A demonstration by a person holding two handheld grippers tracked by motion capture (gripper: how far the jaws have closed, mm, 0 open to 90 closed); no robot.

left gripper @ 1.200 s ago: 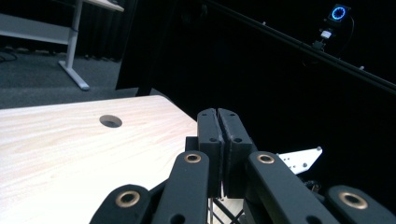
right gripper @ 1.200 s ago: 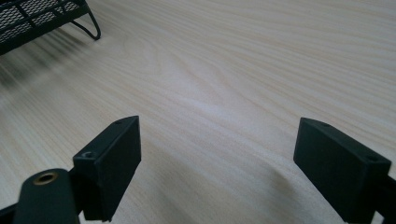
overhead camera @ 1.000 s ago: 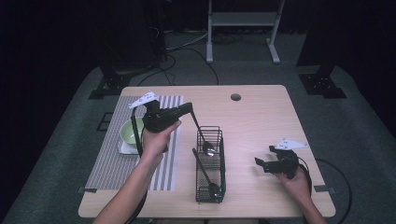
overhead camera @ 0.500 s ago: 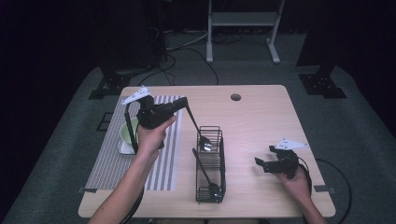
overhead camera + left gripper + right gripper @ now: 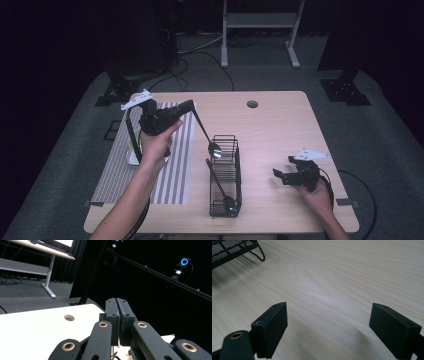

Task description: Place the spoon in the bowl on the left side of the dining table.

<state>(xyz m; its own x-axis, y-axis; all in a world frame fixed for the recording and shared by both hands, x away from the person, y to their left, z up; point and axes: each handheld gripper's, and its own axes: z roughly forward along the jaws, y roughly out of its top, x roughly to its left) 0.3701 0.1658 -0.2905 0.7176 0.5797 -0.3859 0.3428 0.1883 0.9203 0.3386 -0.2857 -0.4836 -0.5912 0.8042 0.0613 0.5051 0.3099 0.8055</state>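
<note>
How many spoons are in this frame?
2. One spoon hangs from the shut left claw, its bowl at the wire basket rim; the other spoon lies inside it. More may be hidden.

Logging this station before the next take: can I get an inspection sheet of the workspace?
Surface: pale wooden table with a round hole; striped mat at its left.
Job's things: spoon held over black wire basket; another utensil lies inside.
Clutter: pale dish on the mat, partly hidden.
Grippers: left tool shut on the spoon's handle; right tool open, resting low over the table.
Cables: right cable loops off the edge.
Surroundings: grey carpet, dark stands.
</note>
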